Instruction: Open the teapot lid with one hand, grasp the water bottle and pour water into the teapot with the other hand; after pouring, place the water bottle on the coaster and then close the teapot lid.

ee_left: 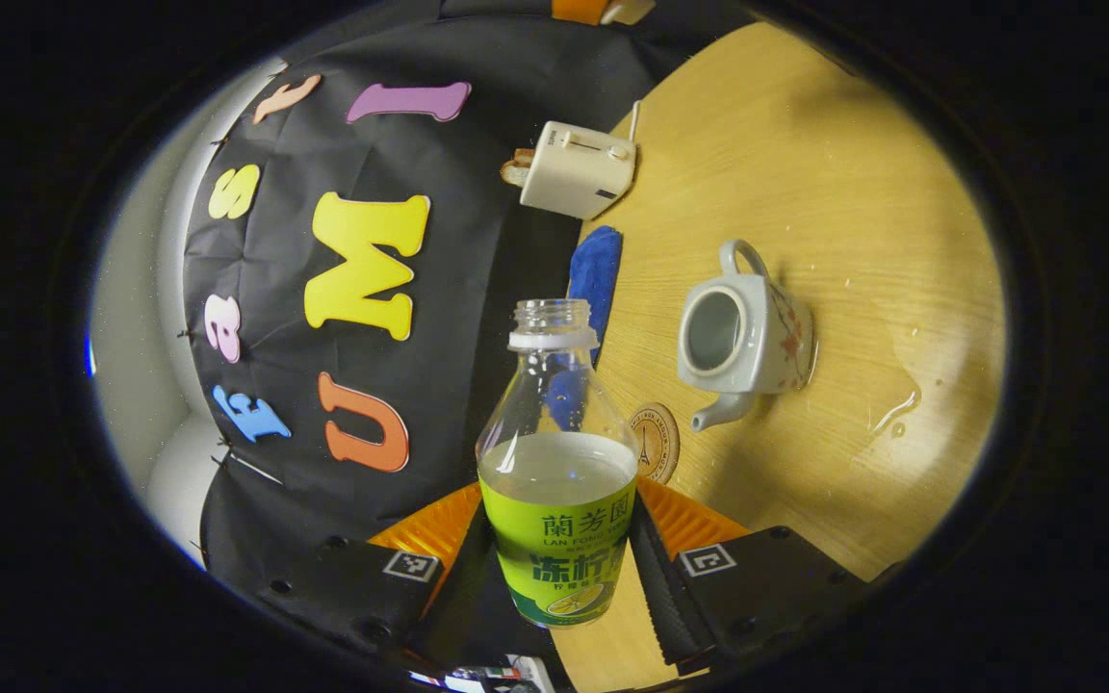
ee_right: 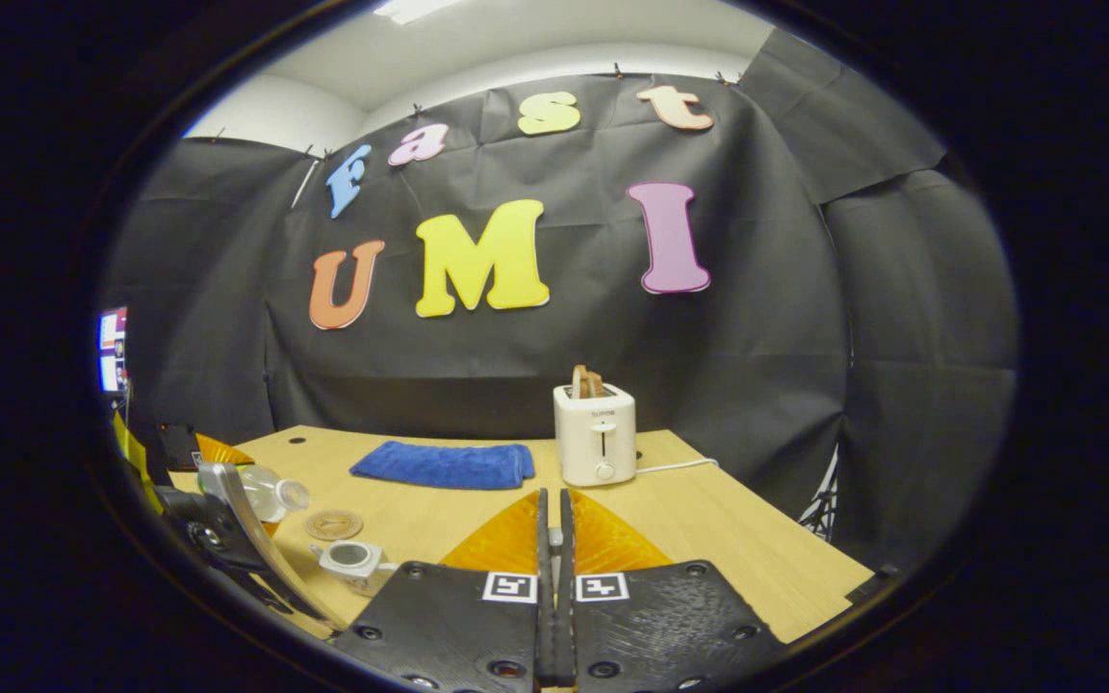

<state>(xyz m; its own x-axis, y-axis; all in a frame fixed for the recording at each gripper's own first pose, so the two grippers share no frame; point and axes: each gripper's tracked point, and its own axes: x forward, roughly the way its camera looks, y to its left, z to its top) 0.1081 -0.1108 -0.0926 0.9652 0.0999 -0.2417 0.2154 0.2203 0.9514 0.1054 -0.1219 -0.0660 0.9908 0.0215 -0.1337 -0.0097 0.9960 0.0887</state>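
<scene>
My left gripper (ee_left: pixel 559 510) is shut on a clear water bottle (ee_left: pixel 559 481) with a green label, uncapped and about half full. The view is rolled, and the white teapot (ee_left: pixel 742 337) stands lidless on the wooden table (ee_left: pixel 805 173) beyond the bottle's mouth, its opening in plain sight. A round coaster (ee_left: pixel 656 441) lies beside its spout. My right gripper (ee_right: pixel 552 510) is held above the table with its fingers closed together, and what they pinch is hidden. At lower left there, the bottle (ee_right: pixel 270 493) leans towards the teapot (ee_right: pixel 352 558) and the coaster (ee_right: pixel 333 525).
A white toaster (ee_right: pixel 595 433) with bread in it stands at the back of the table, its cord trailing right. A folded blue cloth (ee_right: pixel 444 464) lies to its left. A small puddle of water (ee_left: pixel 891 414) glistens on the wood past the teapot.
</scene>
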